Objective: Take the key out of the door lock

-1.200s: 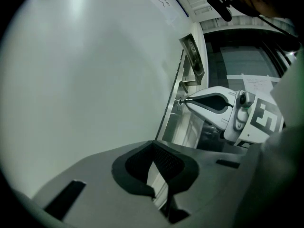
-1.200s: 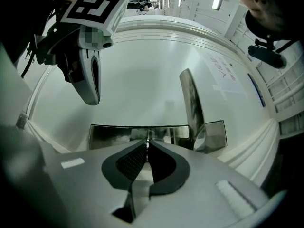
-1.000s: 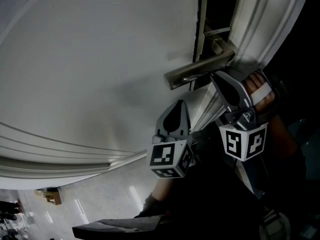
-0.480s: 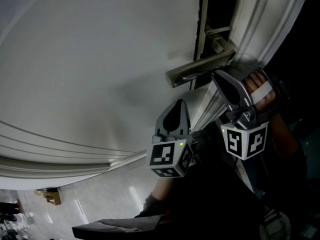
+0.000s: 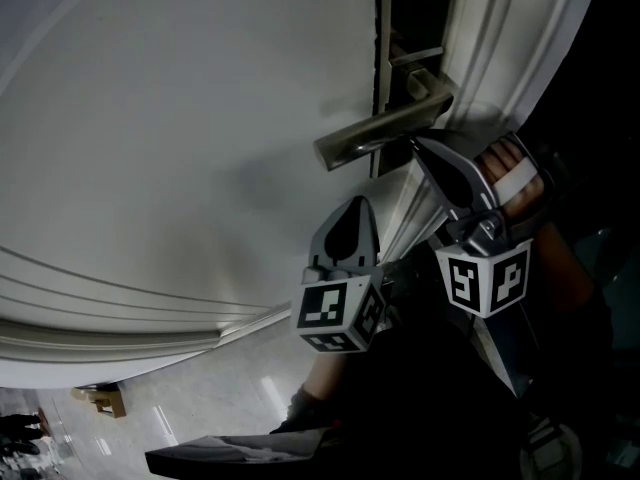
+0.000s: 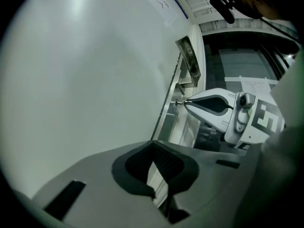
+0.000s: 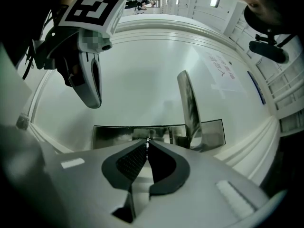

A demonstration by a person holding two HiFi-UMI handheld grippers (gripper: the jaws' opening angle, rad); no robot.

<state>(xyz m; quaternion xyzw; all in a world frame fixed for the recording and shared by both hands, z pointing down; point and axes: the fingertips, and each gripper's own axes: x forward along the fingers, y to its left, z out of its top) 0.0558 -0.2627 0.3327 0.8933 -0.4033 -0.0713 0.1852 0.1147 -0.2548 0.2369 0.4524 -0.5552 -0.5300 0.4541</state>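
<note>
While our right gripper (image 7: 147,144) clamps the key (image 6: 177,103) by its head — likely light, stiff, slippery — our left gripper (image 6: 153,151) sits closed, empty.

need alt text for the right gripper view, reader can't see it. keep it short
The right gripper has its jaws closed on a small key at the metal lock plate of a white door. The door handle juts out just right of the tips, and the left gripper hangs at upper left, away from the lock plate.
</note>
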